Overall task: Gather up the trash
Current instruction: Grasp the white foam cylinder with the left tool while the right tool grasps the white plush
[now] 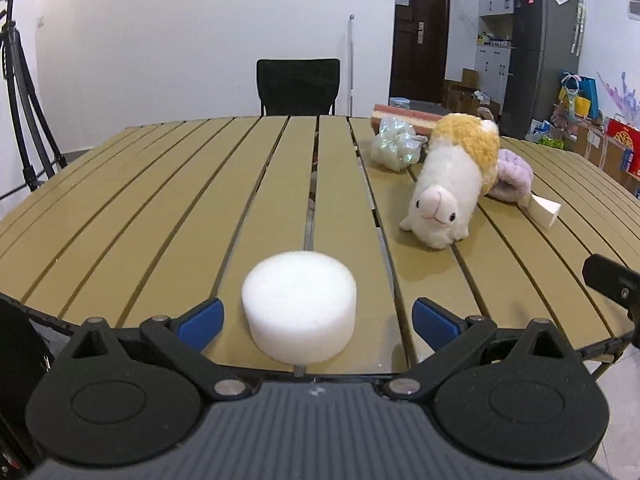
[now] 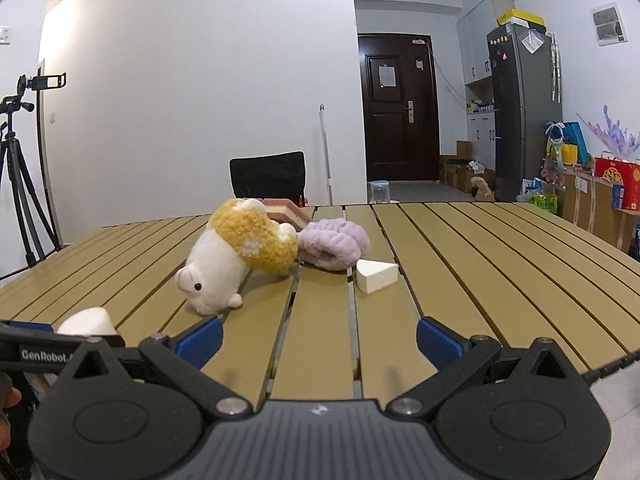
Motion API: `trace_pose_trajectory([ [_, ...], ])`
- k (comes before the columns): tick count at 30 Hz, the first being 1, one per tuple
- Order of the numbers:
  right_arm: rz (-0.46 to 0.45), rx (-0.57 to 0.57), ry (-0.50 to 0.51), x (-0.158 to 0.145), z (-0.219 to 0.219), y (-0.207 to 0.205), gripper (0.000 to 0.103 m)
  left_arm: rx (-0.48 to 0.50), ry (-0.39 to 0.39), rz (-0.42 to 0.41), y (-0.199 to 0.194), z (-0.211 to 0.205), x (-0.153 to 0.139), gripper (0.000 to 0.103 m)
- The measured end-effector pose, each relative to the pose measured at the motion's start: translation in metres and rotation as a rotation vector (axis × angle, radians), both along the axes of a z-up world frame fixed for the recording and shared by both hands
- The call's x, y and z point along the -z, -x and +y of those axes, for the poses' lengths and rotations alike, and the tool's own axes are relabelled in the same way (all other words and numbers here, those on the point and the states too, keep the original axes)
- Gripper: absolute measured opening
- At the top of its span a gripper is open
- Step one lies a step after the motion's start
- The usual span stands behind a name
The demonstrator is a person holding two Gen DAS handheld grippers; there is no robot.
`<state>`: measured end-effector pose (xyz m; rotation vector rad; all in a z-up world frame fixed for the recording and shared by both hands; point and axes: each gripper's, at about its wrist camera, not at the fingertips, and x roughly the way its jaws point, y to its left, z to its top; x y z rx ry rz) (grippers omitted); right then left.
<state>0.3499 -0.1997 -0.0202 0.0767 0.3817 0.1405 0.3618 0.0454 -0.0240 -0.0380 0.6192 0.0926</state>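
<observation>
The white foam puck [image 1: 299, 306] is framed between the spread fingers of the left gripper [image 1: 318, 318], wide open and holding nothing, with gaps on both sides. A level push forward is called for before closing (foam squashes easily, so a gentle squeeze). Right of the puck, the plush alpaca [image 1: 448, 184] is best left alone. Farther right, the right gripper [image 2: 319, 338] is held open and empty, the foam wedge [image 2: 376, 275] lying beyond the alpaca.
</observation>
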Motion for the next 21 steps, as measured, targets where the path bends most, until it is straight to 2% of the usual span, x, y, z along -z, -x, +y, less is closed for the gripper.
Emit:
trace_pose_trajectory([
  [1, -0.004, -0.002, 0.0, 0.0, 0.0, -0.002, 0.103, -0.002, 0.009, -0.004, -0.001, 0.001, 0.001, 0.097],
  [4, -0.02, -0.01, -0.002, 0.001, 0.003, -0.008, 0.103, -0.005, 0.026, -0.004, -0.004, 0.003, 0.002, 0.075],
  [5, -0.023, -0.012, -0.003, 0.001, 0.004, -0.01, 0.103, -0.001, 0.033, -0.001, -0.006, 0.004, 0.003, 0.06],
  [14, -0.024, -0.038, -0.032, 0.001, 0.013, -0.03, 0.103, -0.026, 0.085, -0.069, -0.008, 0.016, -0.01, 0.057],
  [21, -0.033, -0.066, -0.074, -0.005, 0.034, -0.048, 0.103, -0.082, 0.064, -0.147, -0.011, 0.022, -0.027, 0.057],
])
